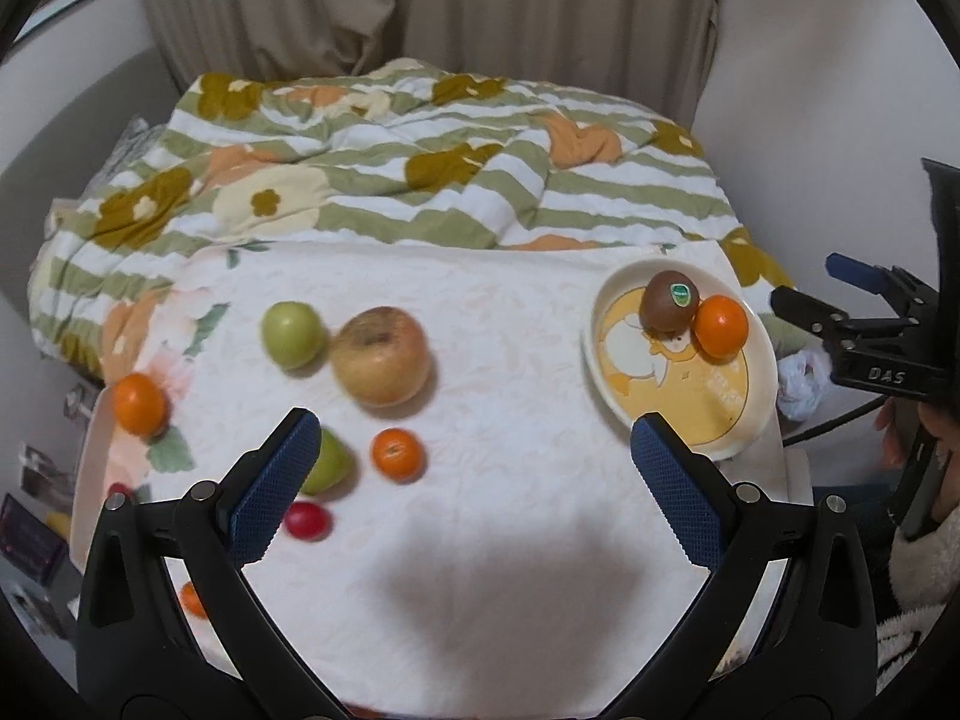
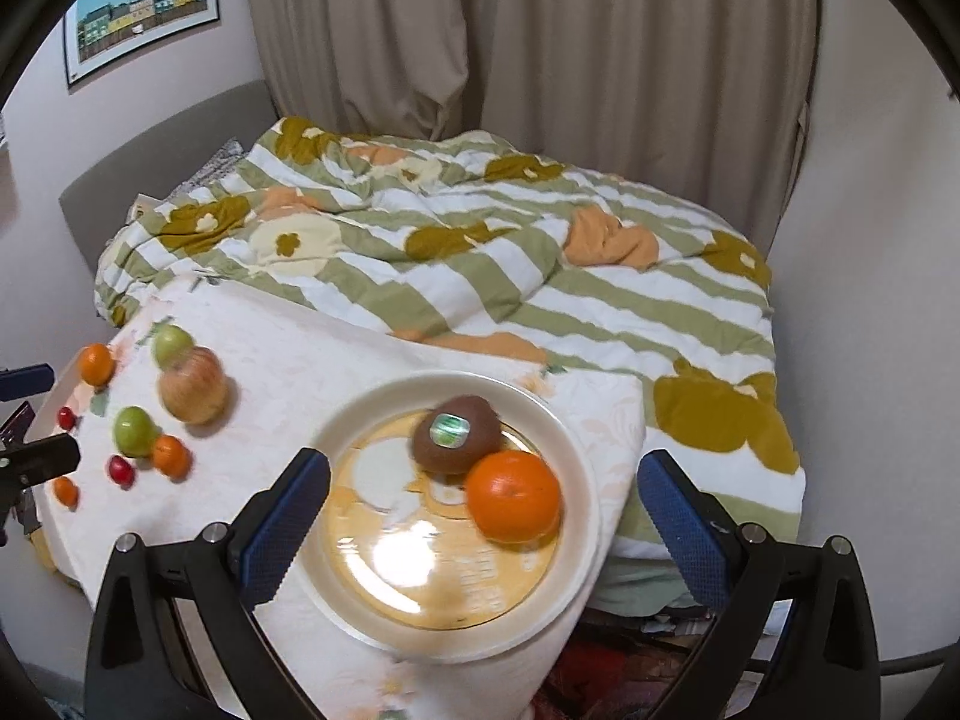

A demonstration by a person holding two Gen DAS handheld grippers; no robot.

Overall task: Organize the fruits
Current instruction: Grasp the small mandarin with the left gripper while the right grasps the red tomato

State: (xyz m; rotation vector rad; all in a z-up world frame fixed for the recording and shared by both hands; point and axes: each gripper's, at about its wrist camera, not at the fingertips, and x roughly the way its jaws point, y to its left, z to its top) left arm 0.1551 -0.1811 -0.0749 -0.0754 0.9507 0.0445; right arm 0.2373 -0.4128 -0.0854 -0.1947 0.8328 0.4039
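A cream plate [image 1: 612, 387] [image 2: 558, 420] at the table's right holds a brown kiwi [image 1: 667, 301] [image 2: 456, 433] and an orange [image 1: 721, 325] [image 2: 513, 495]. Loose on the white cloth lie a large apple [image 1: 381, 356] [image 2: 193, 392], two green fruits [image 1: 292, 333] [image 1: 327, 465], several small oranges [image 1: 398, 453] [image 1: 139, 403] and a red fruit [image 1: 307, 521]. My left gripper [image 1: 474, 480] is open and empty above the cloth, near the lower green fruit. My right gripper [image 2: 483, 507] is open and empty above the plate; it also shows in the left wrist view [image 1: 828, 294].
The table [image 1: 480, 570] is covered by a white patterned cloth. Behind it lies a bed with a striped, flowered quilt [image 1: 420, 168] [image 2: 480, 252], then curtains [image 2: 540, 30]. Clutter sits off the table's left edge [image 1: 36, 516].
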